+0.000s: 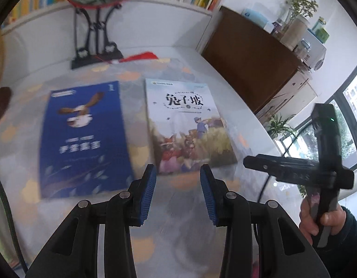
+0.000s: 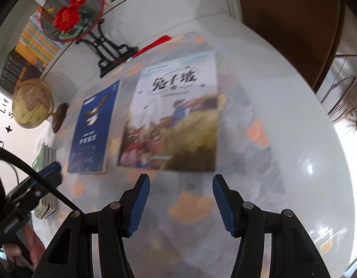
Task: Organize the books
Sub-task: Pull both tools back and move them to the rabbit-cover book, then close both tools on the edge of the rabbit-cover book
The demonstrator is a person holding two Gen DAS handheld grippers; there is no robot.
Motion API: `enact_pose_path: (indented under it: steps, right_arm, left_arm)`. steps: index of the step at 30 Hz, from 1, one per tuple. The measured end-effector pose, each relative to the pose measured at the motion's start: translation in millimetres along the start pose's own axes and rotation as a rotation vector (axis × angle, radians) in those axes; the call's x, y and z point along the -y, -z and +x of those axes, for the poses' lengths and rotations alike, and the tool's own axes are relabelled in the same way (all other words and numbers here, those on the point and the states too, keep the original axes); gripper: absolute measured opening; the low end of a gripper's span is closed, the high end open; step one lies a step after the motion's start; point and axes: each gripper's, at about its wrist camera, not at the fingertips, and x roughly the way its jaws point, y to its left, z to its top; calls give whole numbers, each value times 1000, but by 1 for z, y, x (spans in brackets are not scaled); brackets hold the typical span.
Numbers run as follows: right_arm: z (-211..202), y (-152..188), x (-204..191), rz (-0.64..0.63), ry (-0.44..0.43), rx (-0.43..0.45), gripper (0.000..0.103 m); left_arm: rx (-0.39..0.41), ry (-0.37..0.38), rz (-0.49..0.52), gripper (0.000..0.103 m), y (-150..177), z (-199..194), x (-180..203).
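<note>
Both tools are hovering above the white table point(image 1: 224, 74) with nothing between their blue pads. The left gripper point(image 1: 178, 194) is standing partly open, its jaws parted by a modest gap and touching no book; the right gripper point(image 2: 181, 205) is standing a little wider, likewise empty and clear of the tabletop. Two books are lying flat, side by side on a pale patterned mat point(image 1: 178, 243) towards the table's far edge: the blue book point(image 1: 83, 139) with a bird on its cover is sitting to the left, and the illustrated book point(image 1: 187, 127) with Chinese title lettering is sitting just beside it on the right, a narrow strip of mat showing between them. Behind them, near the far edge, a round embroidered fan on a black stand point(image 2: 71, 15) is standing upright, and a globe point(image 2: 32, 104) is sitting by the far left corner. Motion blur is softening both views, so the covers' fine print is probably unreadable.
</note>
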Motion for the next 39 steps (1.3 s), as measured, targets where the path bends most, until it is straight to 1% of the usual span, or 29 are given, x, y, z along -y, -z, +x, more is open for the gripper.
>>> enact_pose_path:
  steps: [4, 7, 10, 14, 16, 18, 21, 26, 30, 33, 36, 39]
  right_arm:
    - [8, -15, 18, 17, -4, -4, 54]
    - [14, -24, 25, 9, -2, 2, 54]
    - [20, -32, 23, -39, 2, 18, 54]
    - [27, -38, 16, -108, 15, 58, 50]
    - [33, -42, 13, -130, 27, 63, 46]
    - [38, -45, 11, -151, 50, 81, 42]
    - [44, -51, 12, -139, 56, 101, 42]
    - [69, -58, 18, -112, 67, 37, 42]
    - [74, -56, 13, -130, 65, 33, 44]
    - [73, -53, 9, -147, 84, 26, 44]
    - [68, -46, 10, -157, 74, 12, 44]
    - [63, -33, 12, -178, 74, -20, 45]
  left_arm:
    - [-53, 25, -64, 37, -15, 39, -5]
    - [-71, 17, -92, 37, -21, 58, -10]
    - [-82, 1, -108, 37, -25, 70, -15]
    - [-81, -30, -117, 37, -30, 82, -19]
    - [-80, -48, -126, 37, -31, 87, -22]
    - [-90, -52, -134, 37, -32, 93, -25]
    - [-118, -46, -162, 37, -32, 103, -32]
    - [-105, 4, -211, 40, -32, 104, -40]
    - [-95, 13, -211, 40, -29, 102, -38]
    - [-101, 9, -213, 40, -24, 98, -33]
    - [-124, 36, -225, 40, -11, 89, -30]
    - [-156, 59, -220, 40, 12, 79, -21]
